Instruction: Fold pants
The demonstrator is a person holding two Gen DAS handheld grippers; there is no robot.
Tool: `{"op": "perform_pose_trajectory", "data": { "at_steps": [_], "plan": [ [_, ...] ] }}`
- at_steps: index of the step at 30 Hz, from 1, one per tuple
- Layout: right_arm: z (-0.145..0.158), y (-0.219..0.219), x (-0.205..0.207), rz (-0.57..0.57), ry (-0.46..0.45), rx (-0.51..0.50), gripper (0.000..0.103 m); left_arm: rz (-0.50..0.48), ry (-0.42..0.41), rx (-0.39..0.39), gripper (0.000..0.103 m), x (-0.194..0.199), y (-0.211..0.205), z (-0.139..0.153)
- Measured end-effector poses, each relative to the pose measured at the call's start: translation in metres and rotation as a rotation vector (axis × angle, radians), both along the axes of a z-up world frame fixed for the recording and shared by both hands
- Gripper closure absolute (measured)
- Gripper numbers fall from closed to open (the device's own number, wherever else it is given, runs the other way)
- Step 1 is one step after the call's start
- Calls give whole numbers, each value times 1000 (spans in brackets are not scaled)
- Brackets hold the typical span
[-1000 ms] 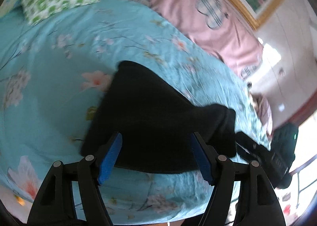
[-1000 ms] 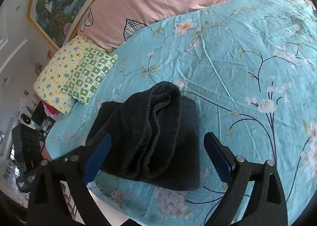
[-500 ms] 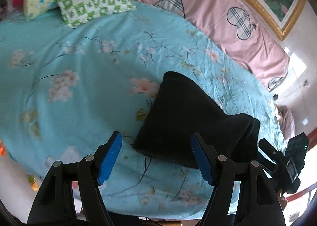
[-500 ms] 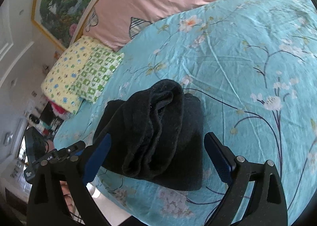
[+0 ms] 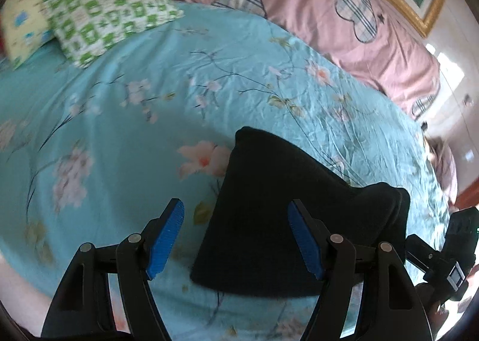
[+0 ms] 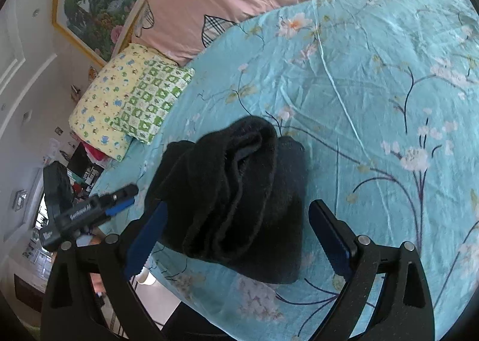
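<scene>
The black pants (image 5: 275, 206) lie folded into a thick bundle on the turquoise floral bed sheet (image 5: 134, 119), near the bed's front edge. In the right wrist view the pants (image 6: 239, 200) show rolled, stacked layers. My left gripper (image 5: 236, 239) is open and empty, hovering just short of the bundle's near left edge. My right gripper (image 6: 236, 239) is open and empty, its blue pads on either side of the bundle's near end without touching it. The left gripper also shows in the right wrist view (image 6: 116, 203), left of the pants.
A green checked pillow (image 5: 110, 17) and a yellow pillow (image 5: 24, 11) lie at the head of the bed. A pink quilt with plaid hearts (image 5: 299, 5) lies along the back. The bed's edge runs just below the pants (image 6: 167, 278).
The left gripper has pulled back and swung left off the pants, so the bundle now sits to its right. The right gripper has barely moved.
</scene>
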State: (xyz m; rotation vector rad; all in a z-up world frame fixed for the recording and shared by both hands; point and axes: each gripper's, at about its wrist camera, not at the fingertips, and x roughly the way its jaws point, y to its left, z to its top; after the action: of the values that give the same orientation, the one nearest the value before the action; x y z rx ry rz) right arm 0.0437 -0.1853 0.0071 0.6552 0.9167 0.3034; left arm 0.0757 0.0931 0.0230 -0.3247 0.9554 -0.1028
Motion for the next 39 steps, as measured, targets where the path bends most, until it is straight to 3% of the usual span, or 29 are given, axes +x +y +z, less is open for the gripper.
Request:
{"op": "perform_pose_trajectory", "data": {
  "at_steps": [4, 11, 17, 22, 27, 29, 31, 32, 36, 39],
  "plan": [
    [-12, 4, 8, -26, 52, 24, 8, -94, 14, 0, 30, 27, -3, -11],
    [-19, 12, 30, 25, 209, -38, 8, -169, 116, -134, 29, 63, -2, -23],
    [-25, 14, 50, 28, 343, 3, 8, -205, 242, -103, 25, 80, -16, -33],
    [-27, 13, 49, -3, 357, 21, 8, -256, 301, -134, 25, 88, -22, -46],
    [-29, 13, 43, -29, 285, 40, 8, -275, 238, -232, 23, 84, -12, -62],
    [-27, 15, 41, -32, 256, 17, 9, -281, 200, -250, 26, 79, -10, -64],
    [-25, 20, 37, -17, 217, -28, 11, -297, 166, -246, 37, 76, -11, -63],
    [-25, 22, 35, -13, 204, -54, 16, -293, 164, -245, 39, 75, -12, -64],
    [-24, 22, 28, -15, 156, -93, 29, -262, 154, -312, 66, 74, -5, -62],
    [-23, 21, 23, 0, 109, -95, 42, -224, 134, -387, 74, 67, 3, -56]
  ]
}}
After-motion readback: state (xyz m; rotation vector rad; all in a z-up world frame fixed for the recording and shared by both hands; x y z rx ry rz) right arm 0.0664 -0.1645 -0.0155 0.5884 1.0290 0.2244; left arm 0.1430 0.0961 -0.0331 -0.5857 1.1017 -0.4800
